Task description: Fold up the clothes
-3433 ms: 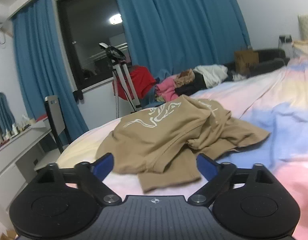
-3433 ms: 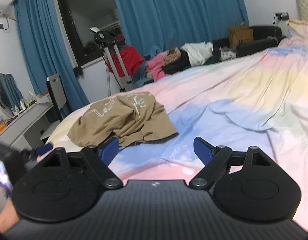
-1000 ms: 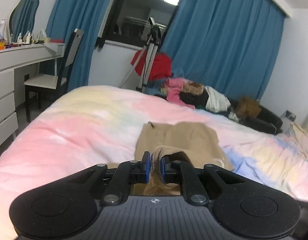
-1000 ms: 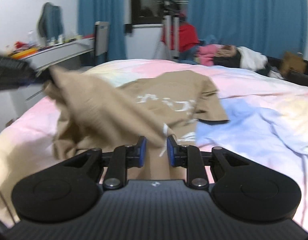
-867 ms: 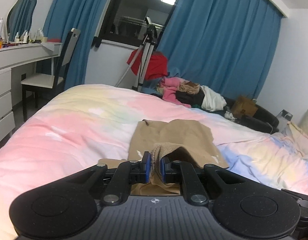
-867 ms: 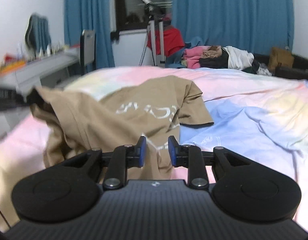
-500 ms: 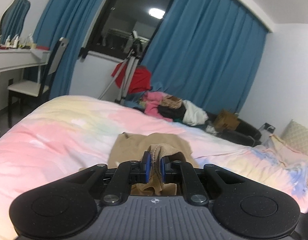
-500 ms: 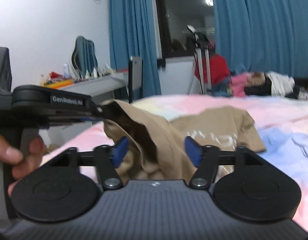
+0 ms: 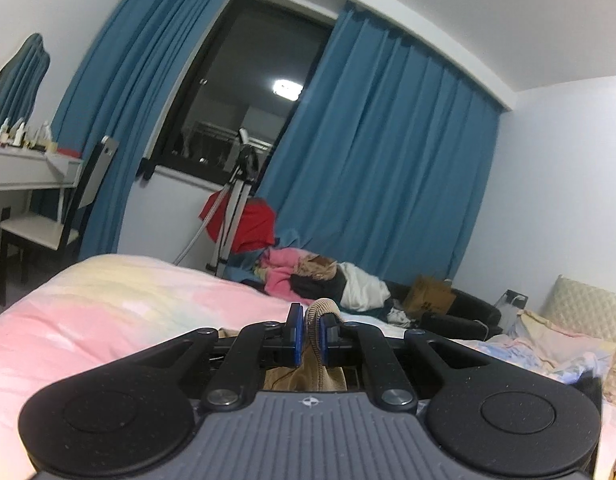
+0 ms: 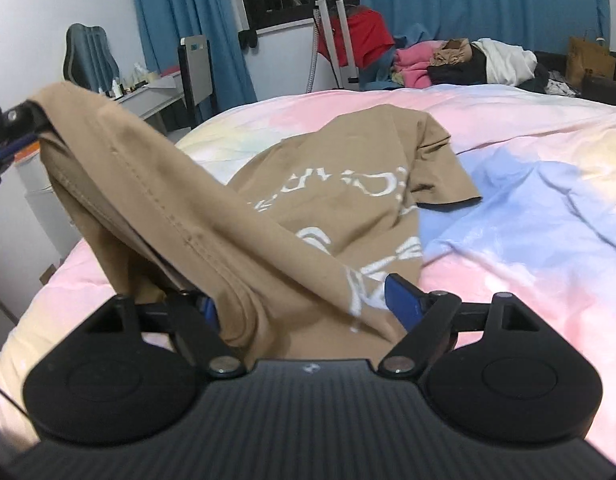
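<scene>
A: What did the left tongs [image 9: 311, 334] have?

B: They were clenched on a ribbed knit edge of the tan T-shirt [image 10: 335, 196] — the fabric bulged up in a small loop between the blue pads [image 9: 294, 334] and hung down below them in soft folds.

A: And the right tongs [image 10: 304, 302]?

B: Spread wide, gripping nothing. The shirt's stitched hem draped across the gap between the fingers, covering most of the left pad; the right blue pad [image 10: 399, 292] showed clear of the cloth.

A: Where was the shirt itself?

B: Partly lifted, partly lying on the bed [image 10: 547, 208]. One corner was raised at the far left of the right wrist view, pinched by the other tool, and from there a taut band of cotton sloped down to the right tongs. The rest lay rumpled on the pastel pink, yellow and blue bedsheet — white printed lettering facing up, one short sleeve [image 10: 439, 176] spread flat.
</scene>
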Available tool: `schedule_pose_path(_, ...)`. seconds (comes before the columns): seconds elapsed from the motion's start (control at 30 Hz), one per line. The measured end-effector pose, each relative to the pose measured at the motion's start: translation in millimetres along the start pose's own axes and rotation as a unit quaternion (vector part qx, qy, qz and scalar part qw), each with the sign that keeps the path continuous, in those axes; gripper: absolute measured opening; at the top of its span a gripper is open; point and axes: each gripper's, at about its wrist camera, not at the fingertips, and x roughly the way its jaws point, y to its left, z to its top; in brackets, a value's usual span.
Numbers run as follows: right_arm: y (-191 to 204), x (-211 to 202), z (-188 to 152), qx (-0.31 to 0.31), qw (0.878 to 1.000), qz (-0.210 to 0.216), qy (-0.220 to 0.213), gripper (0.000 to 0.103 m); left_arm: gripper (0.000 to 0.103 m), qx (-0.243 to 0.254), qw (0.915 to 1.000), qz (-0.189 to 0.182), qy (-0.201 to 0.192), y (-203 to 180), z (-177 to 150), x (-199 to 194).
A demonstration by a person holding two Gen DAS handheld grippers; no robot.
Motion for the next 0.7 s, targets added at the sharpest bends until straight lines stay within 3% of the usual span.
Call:
schedule_pose_path(0.2,-7.4,-43.6,14.4,-0.04,0.993,-0.062,-0.089,0.081,0.008,0.019,0.9988,-0.027,-0.035,-17.0,-2.4,-11.8)
schedule_pose_path(0.33,-7.4,-48.1,14.6,-0.067,0.985,-0.085,-0.134,0.081,0.008,0.003,0.9967,-0.062,-0.053,-22.3,-0.5,-21.4)
schedule_pose_path(0.43,-1.9,-20.9,2.1,-0.078,0.991,-0.072,-0.083,0.081,0.008,0.001,0.996,-0.067,-0.06,-24.2,-1.3,-24.2)
schedule_pose_path(0.6,-3.2,43.2,-21.9,-0.032,0.997,-0.016,0.072,0.081,0.008,-0.008,0.9972,-0.049,-0.056,-18.2,-3.6,-22.6)
schedule_pose_path(0.7,-1.9,45.3,-23.2,-0.043,0.995,-0.018,0.085,0.081,0.008,-0.02,0.9976,-0.029,-0.06,-9.1,-2.1,-24.9)
